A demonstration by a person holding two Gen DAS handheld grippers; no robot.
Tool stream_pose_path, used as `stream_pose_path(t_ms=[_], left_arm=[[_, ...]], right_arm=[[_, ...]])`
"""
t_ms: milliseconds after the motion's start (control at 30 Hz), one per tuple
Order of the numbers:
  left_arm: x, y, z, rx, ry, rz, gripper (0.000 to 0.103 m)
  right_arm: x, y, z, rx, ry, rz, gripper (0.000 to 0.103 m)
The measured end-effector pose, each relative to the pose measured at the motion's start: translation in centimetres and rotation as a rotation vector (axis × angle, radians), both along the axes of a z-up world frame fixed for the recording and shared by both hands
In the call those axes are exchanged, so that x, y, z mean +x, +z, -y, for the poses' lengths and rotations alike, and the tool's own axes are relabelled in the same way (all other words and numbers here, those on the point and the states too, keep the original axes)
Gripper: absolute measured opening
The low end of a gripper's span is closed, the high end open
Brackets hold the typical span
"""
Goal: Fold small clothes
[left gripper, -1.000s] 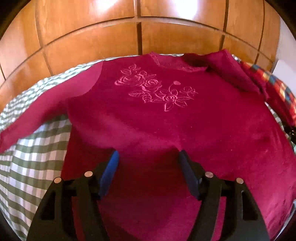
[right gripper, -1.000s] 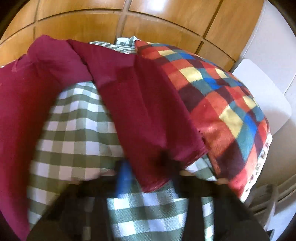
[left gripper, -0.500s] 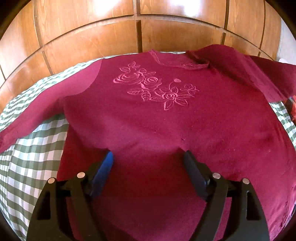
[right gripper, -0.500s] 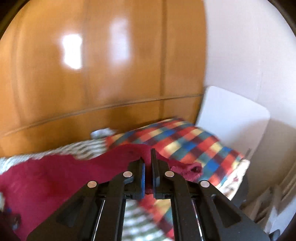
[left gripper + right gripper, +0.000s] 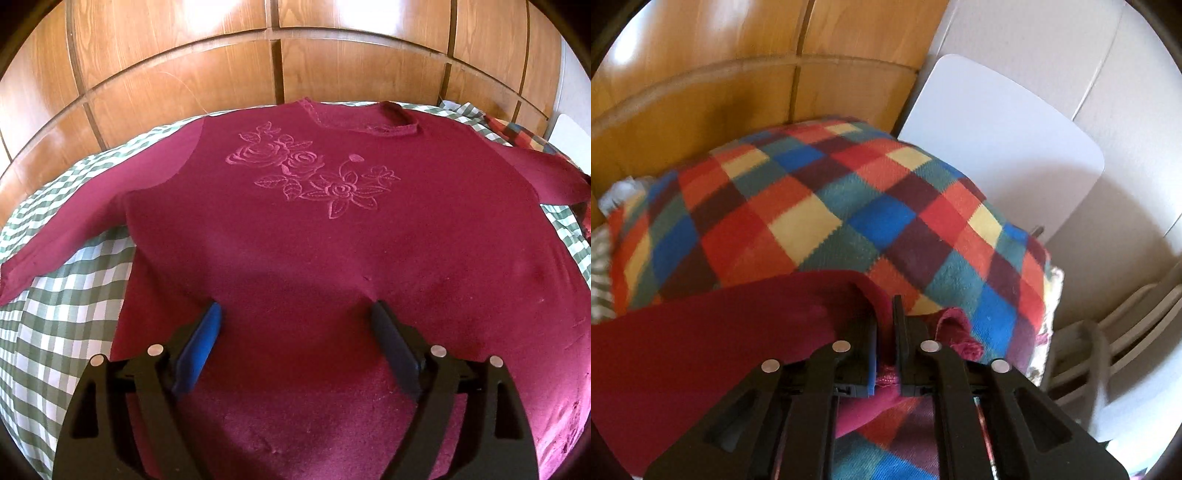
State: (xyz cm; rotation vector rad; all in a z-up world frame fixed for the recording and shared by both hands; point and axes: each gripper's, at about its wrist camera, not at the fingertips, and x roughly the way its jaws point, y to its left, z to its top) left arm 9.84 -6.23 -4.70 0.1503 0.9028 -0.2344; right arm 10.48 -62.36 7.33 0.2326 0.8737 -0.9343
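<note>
A dark red long-sleeved top (image 5: 332, 240) with embroidered roses lies face up on a green-and-white checked bed cover (image 5: 66, 314). My left gripper (image 5: 295, 306) hovers over the top's lower body. Its jaws are wide and still opening, and nothing is pinched between them. The left sleeve (image 5: 74, 236) lies spread out to the left. The right sleeve (image 5: 738, 325) is stretched out over a multicoloured checked blanket (image 5: 831, 206). My right gripper (image 5: 885, 306) still pinches that sleeve near its cuff (image 5: 956, 332), and its jaws are starting to open.
Wooden panelled doors (image 5: 184, 74) stand behind the bed. A white board or chair back (image 5: 997, 129) leans by the wall to the right of the blanket. Pale slatted furniture (image 5: 1126, 332) stands at the far right.
The right gripper carried the sleeve up and out to the right, off the top and onto the multicoloured blanket. The top now lies spread flat. The left jaws have widened.
</note>
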Motion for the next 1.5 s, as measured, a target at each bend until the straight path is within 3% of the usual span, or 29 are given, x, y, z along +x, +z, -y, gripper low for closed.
stream_pose_path(t_ms=[33, 67, 233, 333, 400, 500, 567, 633, 667, 733, 833, 967, 1000, 1067, 1100, 1133, 1200, 1300, 1500], left_arm=[[0.0, 0.0, 0.0, -0.003, -0.001, 0.0, 0.084], [0.0, 0.0, -0.1, -0.007, -0.002, -0.001, 0.084], [0.0, 0.0, -0.2, -0.018, -0.005, -0.001, 0.086], [0.0, 0.0, -0.2, -0.02, -0.006, -0.001, 0.086], [0.0, 0.0, -0.2, -0.02, -0.006, -0.002, 0.086], [-0.1, 0.0, -0.2, -0.017, -0.005, -0.001, 0.086], [0.0, 0.1, -0.1, -0.013, -0.004, 0.0, 0.086], [-0.1, 0.0, -0.1, -0.01, -0.003, 0.002, 0.086], [-0.1, 0.0, -0.2, -0.009, -0.003, 0.002, 0.086], [-0.1, 0.1, -0.2, -0.007, -0.002, 0.002, 0.086], [-0.1, 0.1, -0.2, -0.011, -0.003, 0.002, 0.087], [-0.1, 0.1, -0.1, -0.014, -0.003, 0.001, 0.087], [-0.1, 0.1, -0.2, -0.016, -0.004, 0.001, 0.087], [-0.1, 0.1, -0.2, -0.019, -0.005, 0.001, 0.087], [-0.1, 0.1, -0.2, -0.021, -0.004, 0.0, 0.087], [-0.1, 0.1, -0.2, -0.025, -0.003, -0.003, 0.087], [-0.2, 0.4, -0.5, -0.035, 0.0, -0.013, 0.087], [-1.0, 1.3, -1.8, -0.067, 0.038, -0.016, 0.086], [-4.3, 3.9, -8.4, -0.172, 0.146, 0.023, 0.082]], right_arm=[[-1.7, 1.1, -0.3, 0.063, 0.013, 0.108, 0.072], [-3.0, 1.7, -0.4, 0.076, 0.009, 0.173, 0.082], [-8.2, 2.1, -1.5, 0.254, 0.026, 0.339, 0.083], [-8.9, 0.1, -2.5, 0.367, 0.049, 0.354, 0.071], [-8.3, -1.2, -2.9, 0.385, 0.05, 0.335, 0.062], [-6.7, -2.7, -2.2, 0.418, 0.014, 0.361, 0.059], [-5.1, -2.7, -1.6, 0.405, 0.006, 0.358, 0.049], [-3.9, -2.5, -0.9, 0.352, -0.011, 0.305, 0.009], [-3.7, -2.0, -0.7, 0.309, -0.019, 0.294, 0.004], [-3.8, -2.0, -0.2, 0.222, -0.07, 0.217, 0.0], [-4.3, -3.6, 0.6, 0.218, -0.119, 0.134, 0.0], [-5.6, -2.5, -1.0, 0.213, -0.084, 0.169, 0.0], [-5.8, -2.2, -1.5, 0.194, -0.08, 0.162, 0.001], [-6.2, -1.1, -3.3, 0.159, -0.052, 0.174, 0.024], [-6.6, -0.5, -4.0, 0.158, -0.037, 0.19, 0.051], [-6.5, 0.1, -5.7, 0.149, 0.001, 0.223, 0.069], [-6.0, 0.8, -8.1, 0.144, 0.082, 0.226, 0.069], [-3.6, 0.1, -13.9, 0.232, 0.276, 0.219, 0.069], [-1.5, -5.3, -24.2, 0.475, 0.57, 0.105, 0.064]])
